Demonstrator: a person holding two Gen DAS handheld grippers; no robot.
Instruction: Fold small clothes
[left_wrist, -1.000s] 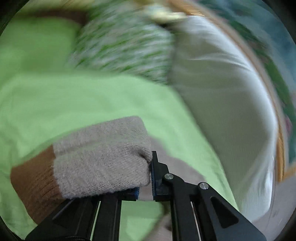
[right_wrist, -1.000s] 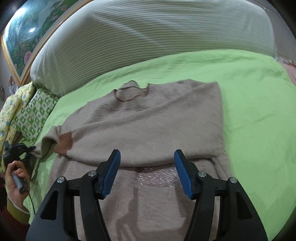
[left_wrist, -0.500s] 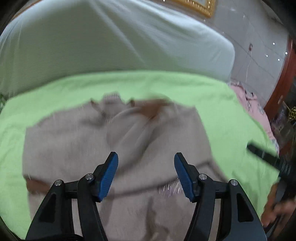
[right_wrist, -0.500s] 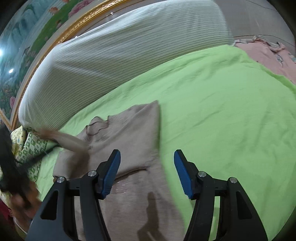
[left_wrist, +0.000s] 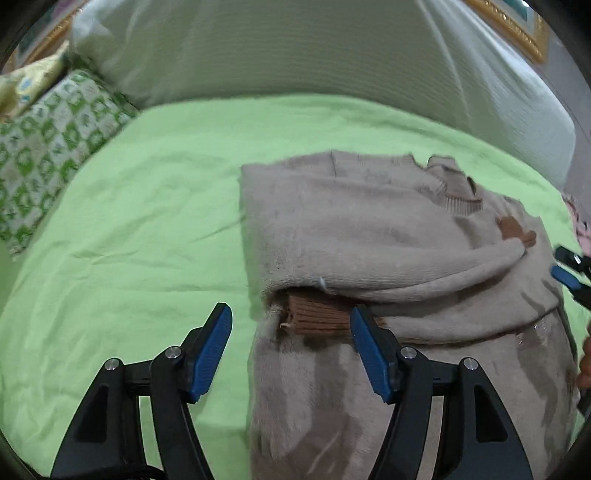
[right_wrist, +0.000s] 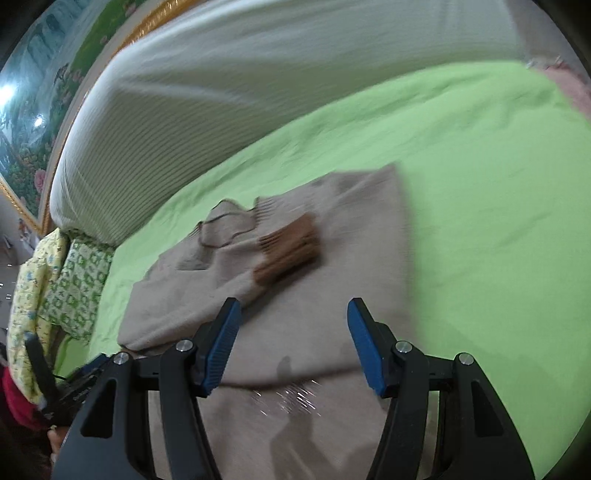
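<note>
Left wrist view: the left tongs (left_wrist: 290, 345) stand wide, jaws opening, empty, above the beige sweater (left_wrist: 388, 236) lying on the green bedsheet (left_wrist: 147, 206). One brown cuff (left_wrist: 317, 317) shows under the folded sleeve.

Right wrist view: the right tongs (right_wrist: 291, 341) stand wide, holding nothing, over the sweater's lower body. The other cuff (right_wrist: 288, 254) lies across the chest. Judgement: the hem should be gripped at both corners and folded evenly toward the collar (right_wrist: 229, 225).
</note>
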